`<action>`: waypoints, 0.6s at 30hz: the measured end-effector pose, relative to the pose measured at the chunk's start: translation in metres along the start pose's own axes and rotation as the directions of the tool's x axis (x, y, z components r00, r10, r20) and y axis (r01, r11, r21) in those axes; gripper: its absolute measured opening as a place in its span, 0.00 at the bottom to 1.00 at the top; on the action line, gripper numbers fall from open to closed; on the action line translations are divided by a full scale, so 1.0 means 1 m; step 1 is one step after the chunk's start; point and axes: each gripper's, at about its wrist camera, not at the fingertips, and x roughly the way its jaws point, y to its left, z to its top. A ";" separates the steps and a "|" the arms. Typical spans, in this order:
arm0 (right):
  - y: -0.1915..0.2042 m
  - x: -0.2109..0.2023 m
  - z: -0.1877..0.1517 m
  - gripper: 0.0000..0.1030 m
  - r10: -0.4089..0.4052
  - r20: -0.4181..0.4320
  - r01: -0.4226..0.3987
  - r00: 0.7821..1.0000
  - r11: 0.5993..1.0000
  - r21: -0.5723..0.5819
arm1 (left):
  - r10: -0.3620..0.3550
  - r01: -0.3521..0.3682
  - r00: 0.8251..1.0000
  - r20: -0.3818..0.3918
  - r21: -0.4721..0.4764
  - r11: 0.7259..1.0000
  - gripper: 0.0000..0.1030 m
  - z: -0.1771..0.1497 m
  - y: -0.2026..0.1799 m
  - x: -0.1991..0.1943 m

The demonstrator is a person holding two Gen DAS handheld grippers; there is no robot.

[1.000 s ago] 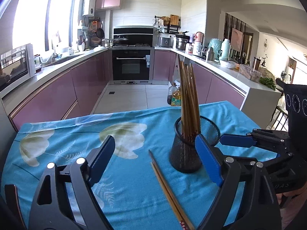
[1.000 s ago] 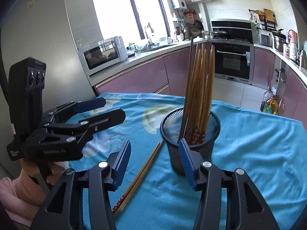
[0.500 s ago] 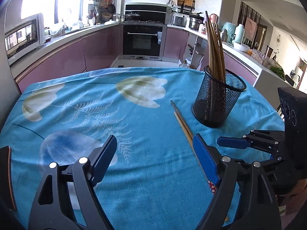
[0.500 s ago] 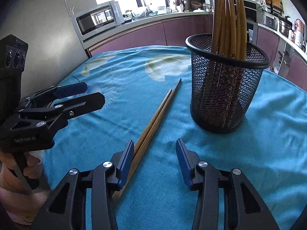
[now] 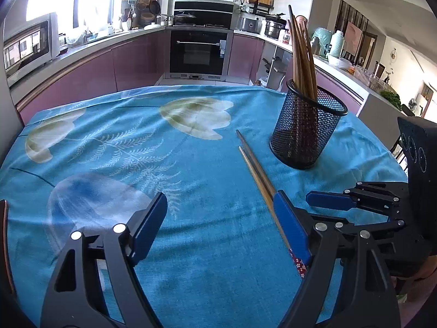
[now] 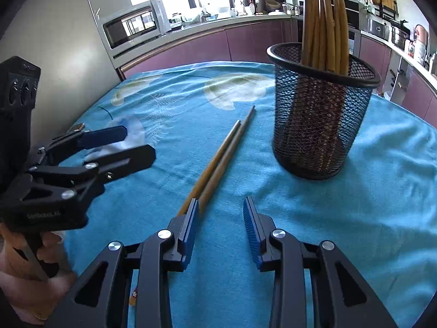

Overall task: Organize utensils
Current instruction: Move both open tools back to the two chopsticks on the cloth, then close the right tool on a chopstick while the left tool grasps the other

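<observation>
Right claw (image 6: 220, 229) has just been closing, not yet gripping the chopsticks (image 6: 218, 161) — thin, stiff, slippery; best pinched mid-shaft.

A microwave (image 6: 132, 26) sits on the counter (image 5: 82, 47) by the oven (image 5: 200, 52).

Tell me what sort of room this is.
A home kitchen, most likely: a built-in oven beneath a cooktop, a microwave on the counter, and pots along the worktop.
</observation>
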 end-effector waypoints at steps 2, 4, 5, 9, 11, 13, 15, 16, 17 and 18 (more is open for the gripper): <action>0.004 0.002 0.001 0.32 0.001 -0.005 -0.001 1.000 1.000 -0.010 | -0.002 0.002 1.000 -0.001 -0.001 1.000 0.76 -0.001 0.000 0.000; 0.006 0.005 0.000 0.32 0.003 -0.015 -0.004 1.000 1.000 -0.015 | -0.002 0.002 1.000 -0.001 -0.002 1.000 0.76 -0.001 0.000 0.000; 0.007 0.007 0.000 0.32 0.001 -0.016 -0.002 1.000 1.000 -0.017 | -0.001 0.001 1.000 0.000 -0.002 1.000 0.76 -0.001 0.000 0.000; 0.009 0.007 0.001 0.26 -0.007 -0.018 0.007 1.000 1.000 -0.021 | -0.006 0.006 1.000 -0.005 -0.001 1.000 0.75 -0.003 0.000 0.002; 0.008 0.007 0.002 0.18 0.008 -0.026 -0.008 1.000 1.000 -0.009 | -0.010 0.010 1.000 -0.010 0.007 1.000 0.74 -0.005 -0.001 0.003; 0.006 0.006 0.001 0.15 0.014 -0.032 -0.013 0.999 1.000 0.005 | -0.017 0.017 1.000 -0.018 0.015 1.000 0.73 -0.007 -0.003 0.004; 0.004 0.004 0.000 0.08 0.034 -0.036 -0.033 0.999 0.999 0.028 | -0.028 0.029 0.999 -0.027 0.023 0.999 0.72 -0.008 -0.007 0.006; 0.002 0.003 -0.001 0.08 0.034 -0.036 -0.033 0.999 0.999 0.039 | -0.033 0.033 0.999 -0.030 0.029 0.999 0.72 -0.009 -0.009 0.007; 0.000 0.002 -0.002 0.07 0.037 -0.035 -0.035 0.999 0.998 0.053 | -0.037 0.038 0.999 -0.035 0.037 0.999 0.72 -0.010 -0.011 0.008; -0.003 0.000 -0.004 0.07 0.044 -0.037 -0.042 0.998 0.997 0.067 | -0.040 0.042 0.998 -0.042 0.045 0.998 0.71 -0.010 -0.014 0.010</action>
